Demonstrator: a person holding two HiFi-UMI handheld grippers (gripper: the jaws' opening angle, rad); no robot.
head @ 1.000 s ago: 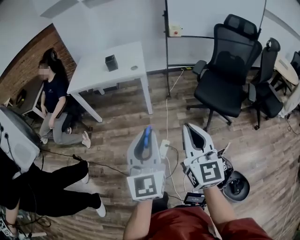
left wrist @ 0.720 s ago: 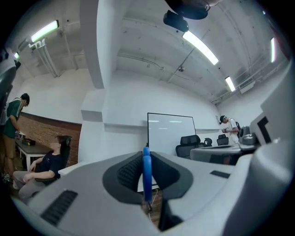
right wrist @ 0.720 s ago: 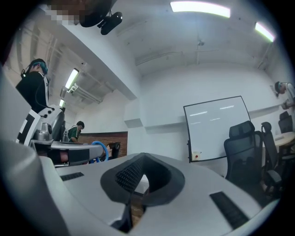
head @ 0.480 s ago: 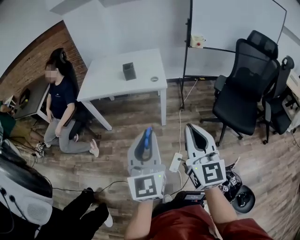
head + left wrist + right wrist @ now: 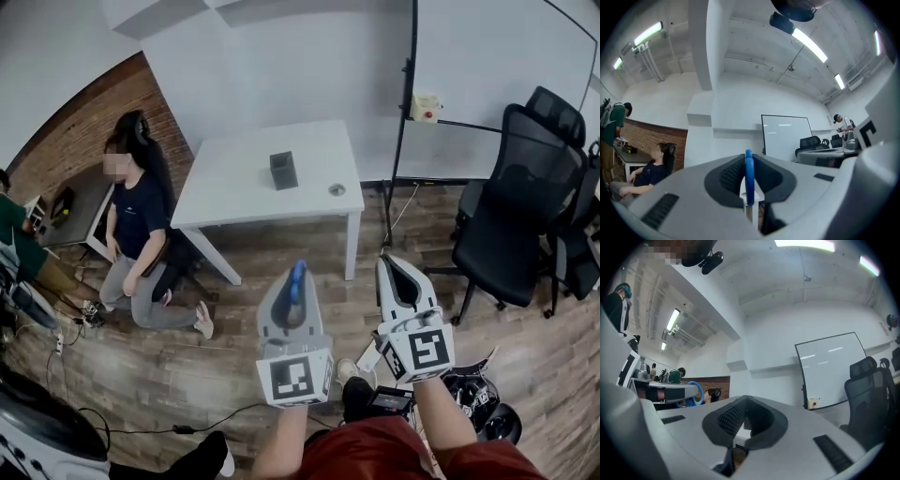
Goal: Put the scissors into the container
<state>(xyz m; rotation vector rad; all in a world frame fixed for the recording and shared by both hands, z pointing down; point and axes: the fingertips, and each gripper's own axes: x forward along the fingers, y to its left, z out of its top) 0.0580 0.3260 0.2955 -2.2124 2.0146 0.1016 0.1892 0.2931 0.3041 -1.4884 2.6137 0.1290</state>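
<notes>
We are pinching the scissors (image 5: 749, 180) edge-on in the left gripper (image 5: 292, 277) fingers; the right gripper (image 5: 396, 270) fingers are closing on nothing. Probably light, stiff, slick-handled: we are gripping the handle. The container (image 5: 283, 170) is waiting on the far worktop (image 5: 234, 192).

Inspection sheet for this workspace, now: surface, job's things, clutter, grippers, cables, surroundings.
Surface: white rectangular table, ahead of both grippers.
Job's things: blue-handled scissors, held in the left gripper; dark square container, upright on the table.
Clutter: one small round object on the table to the right of the container; too small to identify.
Grippers: left gripper, fingers shut on the scissors; right gripper, shut with nothing between its fingers.
Cables: white cable on the wood floor by the whiteboard stand; black cable at lower left.
Surroundings: brick wall, seated person, black office chairs, whiteboard.
</notes>
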